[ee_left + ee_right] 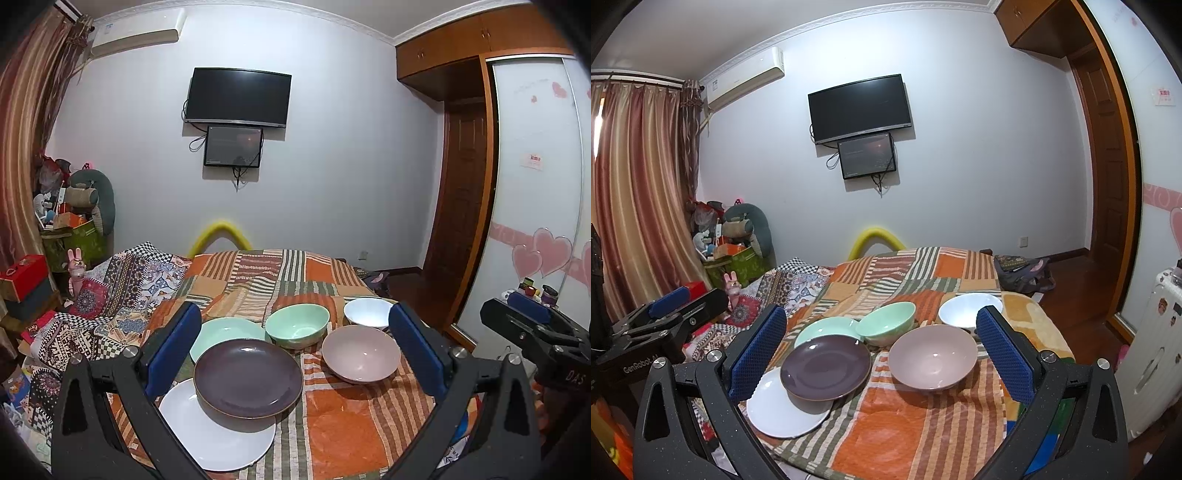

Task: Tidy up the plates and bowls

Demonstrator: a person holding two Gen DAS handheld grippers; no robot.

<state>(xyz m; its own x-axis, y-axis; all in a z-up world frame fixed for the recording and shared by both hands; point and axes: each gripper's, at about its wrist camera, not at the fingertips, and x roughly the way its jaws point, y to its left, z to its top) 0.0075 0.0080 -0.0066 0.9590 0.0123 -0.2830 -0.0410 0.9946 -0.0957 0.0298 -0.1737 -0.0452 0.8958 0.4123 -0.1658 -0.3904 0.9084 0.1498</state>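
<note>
On the striped orange blanket [351, 435] [916, 435] lie three plates: a dark purple plate [248, 377] [826, 367] overlapping a white plate [218, 439] [783, 411] and a mint green plate [221, 334] [822, 326]. Beside them sit a mint green bowl [297, 325] [886, 322], a pink bowl [361, 353] [933, 356] and a white bowl [367, 312] [967, 308]. My left gripper [295, 350] is open above the purple plate and bowls, holding nothing. My right gripper [882, 354] is open too, empty, framing the pink bowl.
The blanket covers a bed; a patterned quilt [122, 291] lies to the left. Boxes and toys [74, 229] crowd the left corner. A wardrobe [535, 184] and a door stand on the right, a TV [238, 96] on the far wall.
</note>
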